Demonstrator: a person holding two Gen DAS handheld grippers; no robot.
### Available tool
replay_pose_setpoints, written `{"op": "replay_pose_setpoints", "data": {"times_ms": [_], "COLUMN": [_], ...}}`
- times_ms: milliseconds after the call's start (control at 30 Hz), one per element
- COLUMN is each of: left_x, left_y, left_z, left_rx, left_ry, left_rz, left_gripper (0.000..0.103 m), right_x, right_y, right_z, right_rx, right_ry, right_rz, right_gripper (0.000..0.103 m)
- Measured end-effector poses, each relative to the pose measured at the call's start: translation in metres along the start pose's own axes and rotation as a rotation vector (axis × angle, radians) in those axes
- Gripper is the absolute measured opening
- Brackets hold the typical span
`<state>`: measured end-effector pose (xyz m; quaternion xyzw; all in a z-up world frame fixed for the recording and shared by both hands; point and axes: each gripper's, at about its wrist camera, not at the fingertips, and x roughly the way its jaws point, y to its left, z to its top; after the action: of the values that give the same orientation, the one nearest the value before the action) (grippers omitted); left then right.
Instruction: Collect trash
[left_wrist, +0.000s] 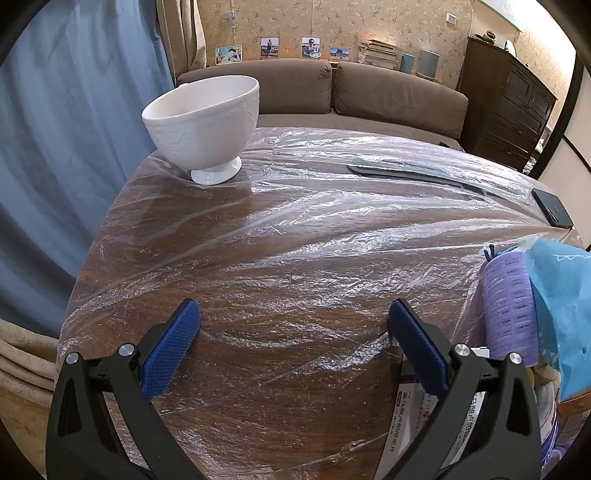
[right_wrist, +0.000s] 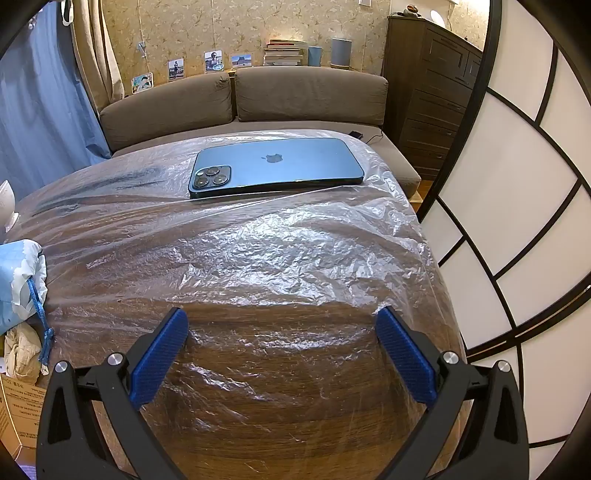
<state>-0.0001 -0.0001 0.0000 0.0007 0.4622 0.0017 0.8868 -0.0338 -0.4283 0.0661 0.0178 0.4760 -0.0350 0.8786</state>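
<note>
Left wrist view: the left gripper (left_wrist: 293, 332) is seen spread wide, its blue pads (left_wrist: 170, 350) well apart, with nothing held between them. It is tilted down over a brown wooden table (left_wrist: 258, 417) that is covered by a crinkled clear plastic sheet (left_wrist: 332, 236). A white footed bowl (left_wrist: 203, 122) stands upright on the far left of the table. A dark flat object (left_wrist: 406, 171) lies under the sheet toward the far right; what it is cannot be told. A phone (left_wrist: 552, 206) lies at the right edge. At the near right, a purple hair roller (left_wrist: 511, 299) is seen beside a light blue bag (left_wrist: 561, 314), with printed packets (left_wrist: 413, 406) just below them, partly behind the right finger.

Right wrist view: the right gripper (right_wrist: 282, 336) is likewise spread wide and empty, tilted down over the same sheet (right_wrist: 295, 254), which is bunched into wrinkles near the middle. The blue phone (right_wrist: 277, 166) lies face down on top of the sheet at the far side. At the left edge, the light blue bag (right_wrist: 20, 277) with a blue drawstring (right_wrist: 38, 314) is seen, with crumpled paper (right_wrist: 22, 350) and a cardboard box (right_wrist: 18, 413) below it, well apart from the gripper. A brown sofa (right_wrist: 306, 96) stands behind the table.
</note>
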Motion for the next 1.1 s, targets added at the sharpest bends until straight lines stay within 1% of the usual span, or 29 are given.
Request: {"op": "replay_pose_setpoints", "data": {"times_ms": [1100], "left_x": [0.0001], "left_y": [0.0005], "left_z": [-0.0002], "left_rx": [-0.002], "left_ry": [0.001], "left_rz": [-0.003], "left_gripper": [0.102], "right_x": [0.0002], "right_y": [0.0], "right_z": [0.0002], "right_rx": [-0.002], "right_ry": [0.002], "right_rz": [-0.003], "right_gripper": [0.099]}}
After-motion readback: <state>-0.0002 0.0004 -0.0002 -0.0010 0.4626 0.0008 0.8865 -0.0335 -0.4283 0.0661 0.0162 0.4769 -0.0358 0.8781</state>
